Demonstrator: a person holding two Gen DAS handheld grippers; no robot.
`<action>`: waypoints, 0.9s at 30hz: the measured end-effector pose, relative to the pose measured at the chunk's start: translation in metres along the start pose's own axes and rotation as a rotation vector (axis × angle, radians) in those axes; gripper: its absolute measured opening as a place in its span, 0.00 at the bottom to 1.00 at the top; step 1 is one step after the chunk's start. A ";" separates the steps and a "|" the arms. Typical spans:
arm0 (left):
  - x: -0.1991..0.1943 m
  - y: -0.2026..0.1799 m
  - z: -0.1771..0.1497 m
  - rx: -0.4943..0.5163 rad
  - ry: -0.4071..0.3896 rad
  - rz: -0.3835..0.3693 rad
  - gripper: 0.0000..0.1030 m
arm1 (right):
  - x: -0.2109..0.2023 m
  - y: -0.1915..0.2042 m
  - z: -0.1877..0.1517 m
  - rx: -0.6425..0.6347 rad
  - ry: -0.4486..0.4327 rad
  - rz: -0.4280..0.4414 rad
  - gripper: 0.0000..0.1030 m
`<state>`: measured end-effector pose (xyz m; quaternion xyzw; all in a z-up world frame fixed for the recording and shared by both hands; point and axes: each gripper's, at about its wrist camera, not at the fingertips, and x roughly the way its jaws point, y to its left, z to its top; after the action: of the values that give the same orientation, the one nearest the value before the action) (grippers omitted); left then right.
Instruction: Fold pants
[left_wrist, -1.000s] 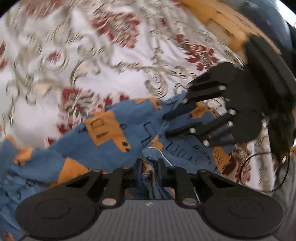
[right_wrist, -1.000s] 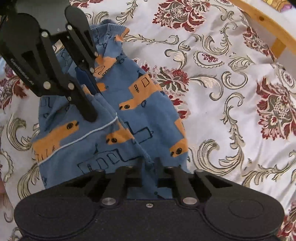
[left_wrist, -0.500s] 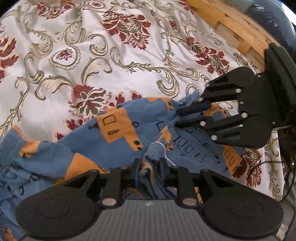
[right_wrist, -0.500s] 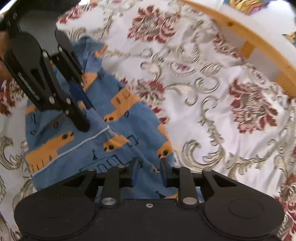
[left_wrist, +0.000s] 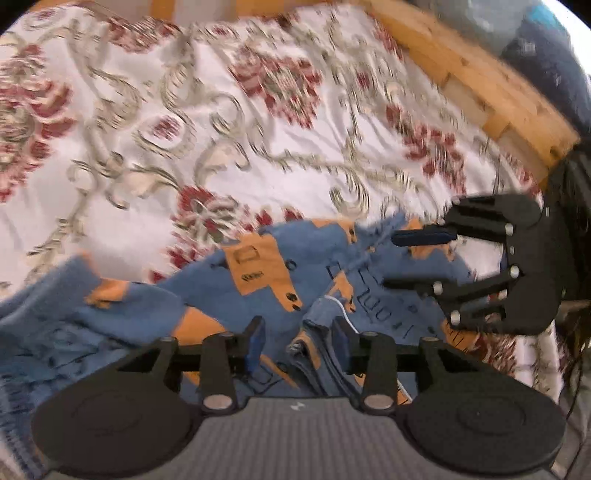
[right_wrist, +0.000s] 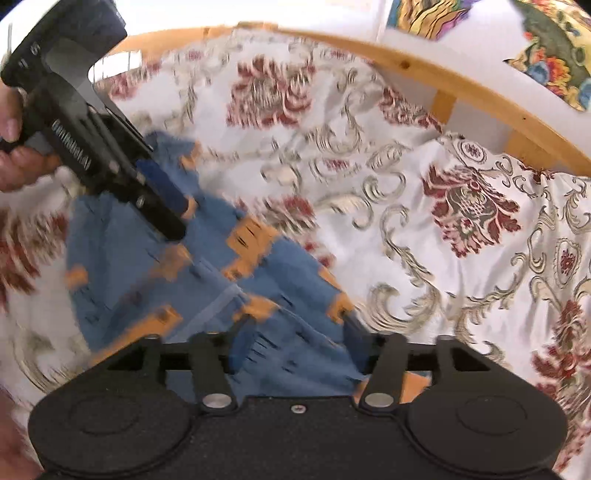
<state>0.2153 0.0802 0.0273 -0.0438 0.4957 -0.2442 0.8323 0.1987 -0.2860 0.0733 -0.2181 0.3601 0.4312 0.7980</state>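
Note:
Blue pants with orange truck prints (left_wrist: 258, 280) lie crumpled on a floral bedsheet; they also show in the right wrist view (right_wrist: 207, 280). My left gripper (left_wrist: 297, 343) is open just above a bunched fold of the pants, which lies loose between its fingers. My right gripper (right_wrist: 295, 347) is open over the pants' near edge. The right gripper shows in the left wrist view (left_wrist: 417, 258), open above the pants' right end. The left gripper shows in the right wrist view (right_wrist: 162, 199), over the pants' far end.
The white bedsheet with red flowers (left_wrist: 258, 122) covers the bed and shows in the right wrist view (right_wrist: 443, 221). A wooden bed frame (right_wrist: 461, 88) runs along the far edge and also shows in the left wrist view (left_wrist: 480, 81). A colourful pillow (right_wrist: 546, 48) lies beyond.
Both grippers have opened and let go of the pants, which have dropped onto the sheet. Both have lifted and tilted up, so more of the bed frame shows.

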 end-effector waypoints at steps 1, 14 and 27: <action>-0.010 0.006 0.000 -0.017 -0.031 -0.003 0.54 | -0.003 0.005 0.001 0.032 -0.016 0.014 0.65; -0.101 0.095 -0.008 -0.332 -0.098 0.064 0.86 | 0.046 0.054 0.052 0.323 -0.090 0.244 0.75; -0.057 0.164 0.011 -0.889 0.022 -0.052 0.84 | 0.086 0.067 0.052 0.319 -0.015 0.223 0.08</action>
<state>0.2623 0.2480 0.0271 -0.4074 0.5602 -0.0286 0.7207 0.1935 -0.1703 0.0389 -0.0444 0.4398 0.4562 0.7723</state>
